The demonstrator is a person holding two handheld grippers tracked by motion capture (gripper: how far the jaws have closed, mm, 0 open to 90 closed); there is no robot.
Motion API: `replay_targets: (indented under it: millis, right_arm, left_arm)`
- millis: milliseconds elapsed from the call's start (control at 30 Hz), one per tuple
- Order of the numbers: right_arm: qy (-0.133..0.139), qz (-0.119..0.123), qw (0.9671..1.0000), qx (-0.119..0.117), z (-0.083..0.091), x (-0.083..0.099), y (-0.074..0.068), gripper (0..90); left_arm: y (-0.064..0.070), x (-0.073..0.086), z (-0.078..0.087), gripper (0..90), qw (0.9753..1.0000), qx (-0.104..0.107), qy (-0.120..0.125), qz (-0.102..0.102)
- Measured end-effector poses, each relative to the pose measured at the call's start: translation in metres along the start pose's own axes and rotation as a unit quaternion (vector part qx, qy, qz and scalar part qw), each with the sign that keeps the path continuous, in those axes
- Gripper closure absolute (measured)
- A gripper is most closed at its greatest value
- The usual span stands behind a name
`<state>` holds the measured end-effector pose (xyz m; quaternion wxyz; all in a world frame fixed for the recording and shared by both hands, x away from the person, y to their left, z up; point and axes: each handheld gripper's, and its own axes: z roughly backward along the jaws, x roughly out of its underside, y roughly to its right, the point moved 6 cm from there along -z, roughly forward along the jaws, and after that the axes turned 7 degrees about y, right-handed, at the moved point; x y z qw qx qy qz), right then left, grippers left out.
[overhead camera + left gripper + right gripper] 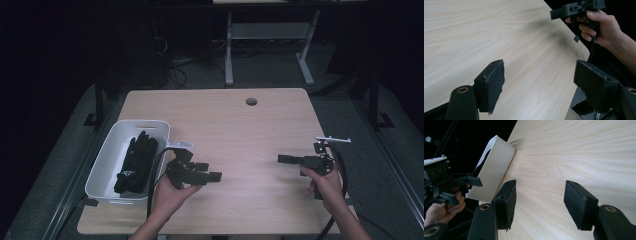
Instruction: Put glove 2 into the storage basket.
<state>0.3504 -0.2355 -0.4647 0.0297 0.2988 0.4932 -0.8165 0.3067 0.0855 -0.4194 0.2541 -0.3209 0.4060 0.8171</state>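
A white plastic bin [107, 165] is set at the near left corner of the light wooden table [250, 135], and a bundle of black gloves [135, 162] is laid inside it, with its long axis running from near to far along the length of the bin. The left gripper [210, 175] is held just to the right of the bin, low over the table; its jaws are seen wide apart in the left gripper view [539, 87], with nothing between the pads but bare wood. The right gripper [285, 159] is held well apart from the bin, near the right edge of the table, and its jaws are likewise spread with nothing gripped [539, 202]. Both sets of jaws are pointed toward the middle of the table, so the left gripper is aimed away from the gloves, which lie to its left. The left hand [172, 192] is judged by far the nearer to the gloves; a turn back toward the bin and a reach down across the short width of the bundle would likely be called for.
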Motion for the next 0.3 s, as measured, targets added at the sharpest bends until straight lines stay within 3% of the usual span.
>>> replay_targets:
  millis: [300]
  right_arm:
    - [0.002, 0.009, 0.9999, -0.005, 0.014, 0.019, 0.006, 40.1]
  left_arm:
    - [0.004, 0.007, -0.002, 24.3, 1.0, 0.007, 0.001, -0.006]
